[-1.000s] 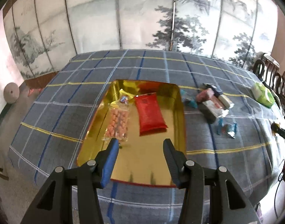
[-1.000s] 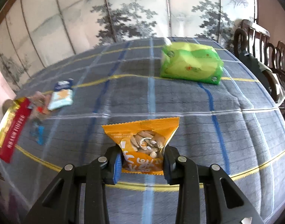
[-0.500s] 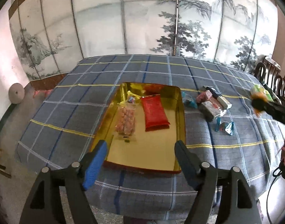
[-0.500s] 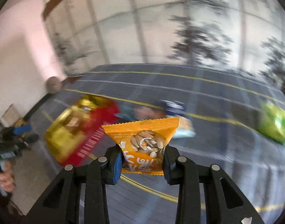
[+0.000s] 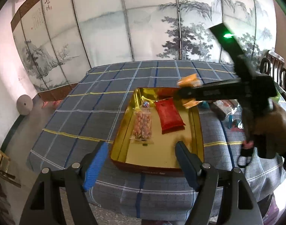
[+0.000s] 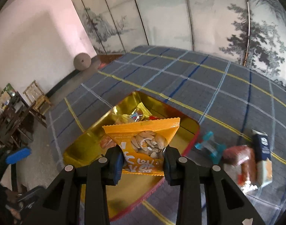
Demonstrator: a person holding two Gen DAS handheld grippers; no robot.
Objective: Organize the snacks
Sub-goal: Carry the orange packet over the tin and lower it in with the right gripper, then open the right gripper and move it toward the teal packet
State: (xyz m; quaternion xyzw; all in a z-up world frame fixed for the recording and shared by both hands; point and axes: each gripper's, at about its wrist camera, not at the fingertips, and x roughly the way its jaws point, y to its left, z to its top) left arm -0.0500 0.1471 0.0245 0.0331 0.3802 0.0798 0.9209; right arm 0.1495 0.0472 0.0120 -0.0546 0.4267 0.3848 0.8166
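A gold tray [image 5: 196, 123] with a red rim lies on the checked tablecloth. Inside it are a red packet [image 5: 169, 115], a clear bag of peanuts [image 5: 143, 124] and a small wrapped sweet [image 5: 145, 104]. My left gripper [image 5: 141, 161] stands open over the tray's near edge with nothing between its fingers. My right gripper [image 6: 143, 165] is shut on an orange packet of seeds [image 6: 144, 140] and holds it in the air above the tray [image 6: 83, 146]. In the left wrist view the right gripper [image 5: 188, 93] reaches in from the right over the tray's far end.
Loose snacks lie right of the tray: a blue-wrapped sweet [image 6: 210, 147], a reddish pack [image 6: 244, 161] and a dark blue carton [image 6: 263, 146]. A painted folding screen [image 5: 152, 28] stands behind the table. Chairs [image 5: 274, 65] stand at the right. Wooden furniture [image 6: 15, 112] stands on the floor at the left.
My right gripper has swung left with the orange packet, from the table's right side to above the tray. The left gripper's jaws have widened and it has drawn back a little.
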